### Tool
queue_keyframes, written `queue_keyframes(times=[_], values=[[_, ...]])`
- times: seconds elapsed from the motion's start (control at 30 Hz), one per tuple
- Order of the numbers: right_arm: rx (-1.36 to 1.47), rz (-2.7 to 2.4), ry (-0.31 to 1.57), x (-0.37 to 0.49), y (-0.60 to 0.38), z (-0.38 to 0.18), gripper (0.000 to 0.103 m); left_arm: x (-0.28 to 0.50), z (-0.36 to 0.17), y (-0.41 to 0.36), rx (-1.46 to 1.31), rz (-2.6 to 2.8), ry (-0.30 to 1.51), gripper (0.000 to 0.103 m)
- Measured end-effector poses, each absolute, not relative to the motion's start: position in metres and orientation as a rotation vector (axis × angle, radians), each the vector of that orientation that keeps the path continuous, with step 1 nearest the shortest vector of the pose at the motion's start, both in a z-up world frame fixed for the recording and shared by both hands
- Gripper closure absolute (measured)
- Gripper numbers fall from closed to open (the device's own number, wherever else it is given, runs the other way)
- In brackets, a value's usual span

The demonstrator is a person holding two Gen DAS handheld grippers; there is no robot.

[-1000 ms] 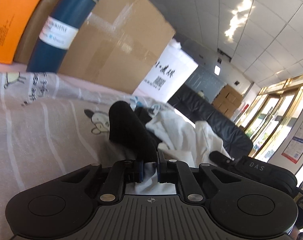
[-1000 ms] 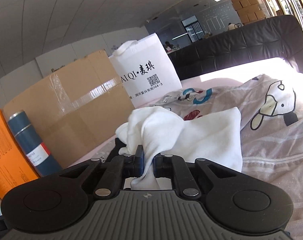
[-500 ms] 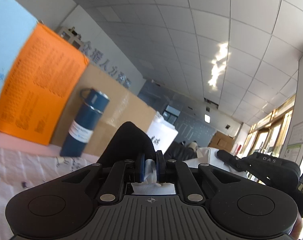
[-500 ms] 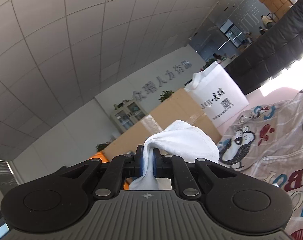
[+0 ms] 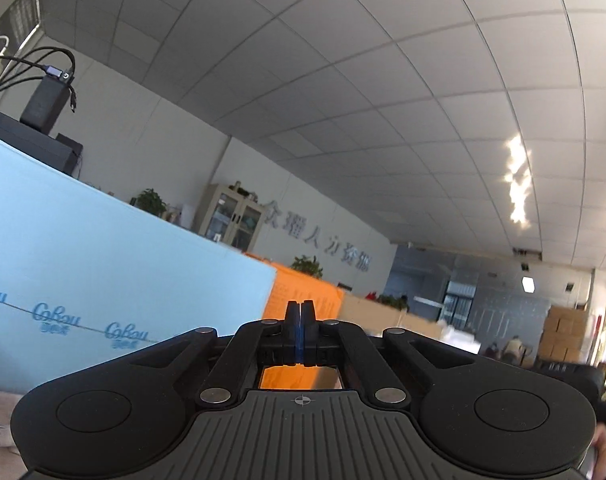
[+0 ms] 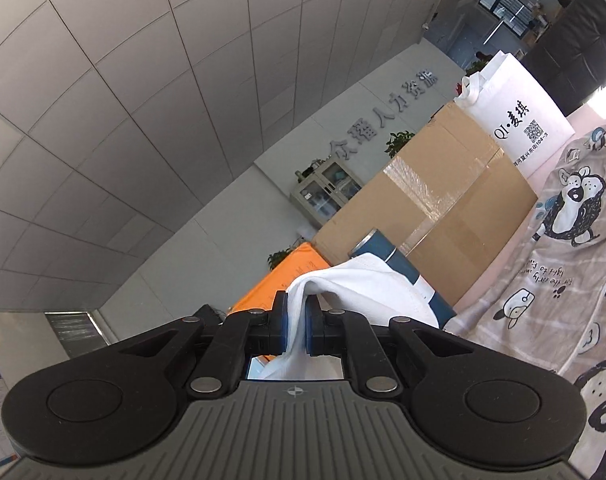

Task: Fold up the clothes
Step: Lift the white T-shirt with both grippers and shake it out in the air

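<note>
My right gripper [image 6: 296, 320] is shut on a fold of white garment [image 6: 367, 288], which bulges past the fingers and hangs down behind them. It is lifted high and tilted, above the patterned bedsheet [image 6: 563, 280]. My left gripper [image 5: 299, 322] has its pads pressed together with no cloth showing between them. It points up at the ceiling and far wall, so the garment and the bed are hidden from this view.
A taped cardboard box [image 6: 435, 208], a white printed bag [image 6: 515, 120], a blue flask [image 6: 403, 268] and an orange board [image 6: 279, 284] stand along the bed's far side. A light blue panel [image 5: 103, 288] and the orange board [image 5: 299, 292] show in the left wrist view.
Both grippers have risen and tipped upward, away from the bed. The dark and white cloth seen at my left fingers earlier no longer shows. The right gripper still holds the white garment.
</note>
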State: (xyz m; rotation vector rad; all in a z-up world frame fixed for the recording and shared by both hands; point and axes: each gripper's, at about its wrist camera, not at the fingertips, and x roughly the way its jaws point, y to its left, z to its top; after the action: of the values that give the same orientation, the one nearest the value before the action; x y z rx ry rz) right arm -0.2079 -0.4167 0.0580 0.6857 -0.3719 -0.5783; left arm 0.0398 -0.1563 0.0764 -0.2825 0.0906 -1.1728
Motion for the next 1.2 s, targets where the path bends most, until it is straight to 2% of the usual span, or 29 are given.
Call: queue_keyframes(times=[0.07, 0.1, 0.13, 0.17, 0.2, 0.23, 0.4, 0.63, 0.7, 0.73, 0.77, 0.8, 0.83, 0.9, 1.0, 1.2], values=[[0.661, -0.599, -0.374, -0.214, -0.405, 0.055, 0.096, 0.038, 0.064, -0.155, -0.147, -1.206, 0.135, 0.099], [0.657, -0.603, -0.375, -0.218, -0.401, 0.053, 0.096, 0.037, 0.057, -0.155, -0.078, -1.222, 0.157, 0.089], [0.653, -0.611, -0.374, -0.221, -0.398, 0.052, 0.096, 0.037, 0.050, -0.155, -0.007, -1.237, 0.180, 0.071], [0.646, -0.622, -0.372, -0.225, -0.395, 0.051, 0.096, 0.033, 0.046, -0.157, 0.047, -1.267, 0.178, 0.057], [0.643, -0.631, -0.372, -0.229, -0.394, 0.050, 0.096, 0.029, 0.041, -0.158, 0.098, -1.300, 0.171, 0.028], [0.644, -0.638, -0.374, -0.234, -0.392, 0.049, 0.096, 0.025, 0.036, -0.160, 0.150, -1.332, 0.164, 0.017], [0.630, -0.667, -0.367, -0.244, -0.383, 0.047, 0.096, -0.004, 0.025, -0.170, 0.369, -1.551, 0.159, 0.011], [0.621, -0.664, -0.373, -0.242, -0.385, 0.050, 0.096, -0.046, -0.031, -0.195, 0.710, -1.548, 0.226, 0.010], [0.617, -0.662, -0.374, -0.238, -0.388, 0.051, 0.096, -0.045, -0.035, -0.197, 0.736, -1.533, 0.226, 0.009], [0.613, -0.663, -0.370, -0.236, -0.389, 0.052, 0.096, -0.044, -0.037, -0.198, 0.745, -1.526, 0.224, 0.012], [0.609, -0.663, -0.366, -0.234, -0.390, 0.053, 0.096, -0.040, -0.034, -0.199, 0.729, -1.503, 0.227, 0.017], [0.606, -0.663, -0.363, -0.231, -0.392, 0.055, 0.096, -0.033, -0.031, -0.201, 0.704, -1.483, 0.236, 0.038], [0.603, -0.665, -0.359, -0.229, -0.393, 0.056, 0.096, -0.027, -0.029, -0.205, 0.680, -1.466, 0.262, 0.069], [0.599, -0.665, -0.352, -0.222, -0.399, 0.060, 0.096, -0.013, -0.027, -0.211, 0.624, -1.428, 0.300, 0.088], [0.599, -0.648, -0.353, -0.202, -0.414, 0.070, 0.096, -0.003, -0.017, -0.210, 0.544, -1.381, 0.267, 0.093], [0.598, -0.615, -0.353, -0.163, -0.444, 0.089, 0.097, 0.029, 0.032, -0.209, 0.343, -1.147, 0.104, 0.094]])
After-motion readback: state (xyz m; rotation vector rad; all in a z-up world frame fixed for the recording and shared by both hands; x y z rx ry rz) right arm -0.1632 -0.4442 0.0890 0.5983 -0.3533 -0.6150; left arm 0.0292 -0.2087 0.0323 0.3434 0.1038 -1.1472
